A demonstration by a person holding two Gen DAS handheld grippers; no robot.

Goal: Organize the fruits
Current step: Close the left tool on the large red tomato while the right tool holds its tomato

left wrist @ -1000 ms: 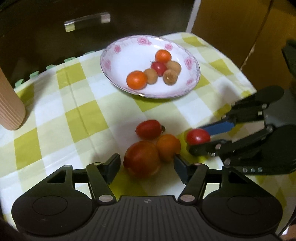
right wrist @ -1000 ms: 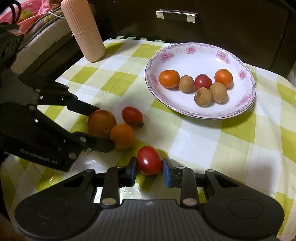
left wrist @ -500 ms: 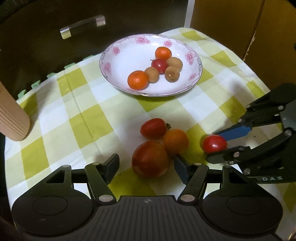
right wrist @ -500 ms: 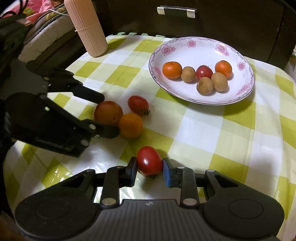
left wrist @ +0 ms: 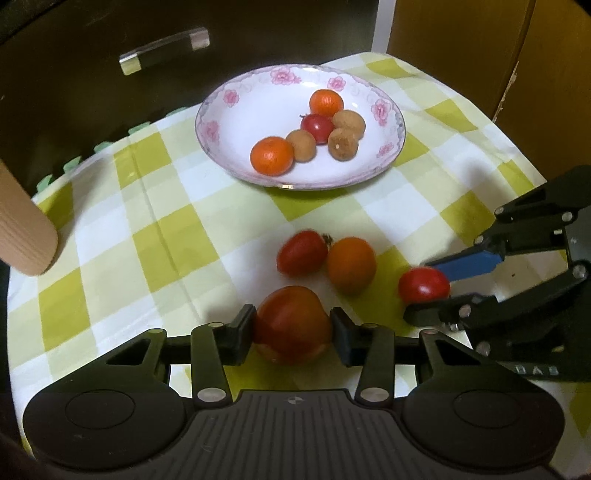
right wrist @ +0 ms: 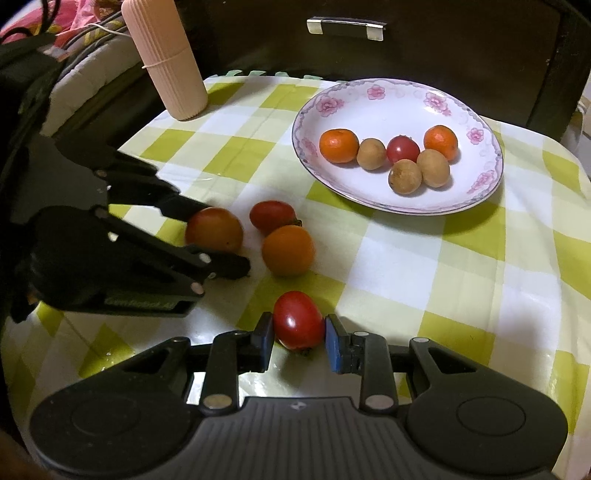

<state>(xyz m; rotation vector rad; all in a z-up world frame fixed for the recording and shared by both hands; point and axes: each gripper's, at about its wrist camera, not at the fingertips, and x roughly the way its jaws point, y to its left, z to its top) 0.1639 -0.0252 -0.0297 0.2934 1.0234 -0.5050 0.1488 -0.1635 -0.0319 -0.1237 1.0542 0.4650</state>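
Observation:
On the green-checked cloth, my left gripper (left wrist: 291, 328) is closing on a large red-orange tomato (left wrist: 291, 321), and both pads touch its sides. From the right wrist view the same gripper (right wrist: 218, 240) straddles that tomato (right wrist: 214, 229). My right gripper (right wrist: 299, 332) is shut on a small red tomato (right wrist: 297, 319) that rests on the cloth. Just beyond lie an oval red tomato (left wrist: 302, 253) and an orange (left wrist: 351, 264), touching each other. The flowered plate (left wrist: 236, 122) at the back holds two oranges, a red tomato and three brown fruits.
A pink ribbed cylinder (right wrist: 166, 59) stands at the table's far left corner. A dark cabinet with a metal handle (right wrist: 345, 27) rises right behind the plate. The cloth falls away at the table's right edge (left wrist: 517, 155).
The left jaws have come in from wide apart until they touch the large tomato. The right gripper still holds its small tomato in the same spot.

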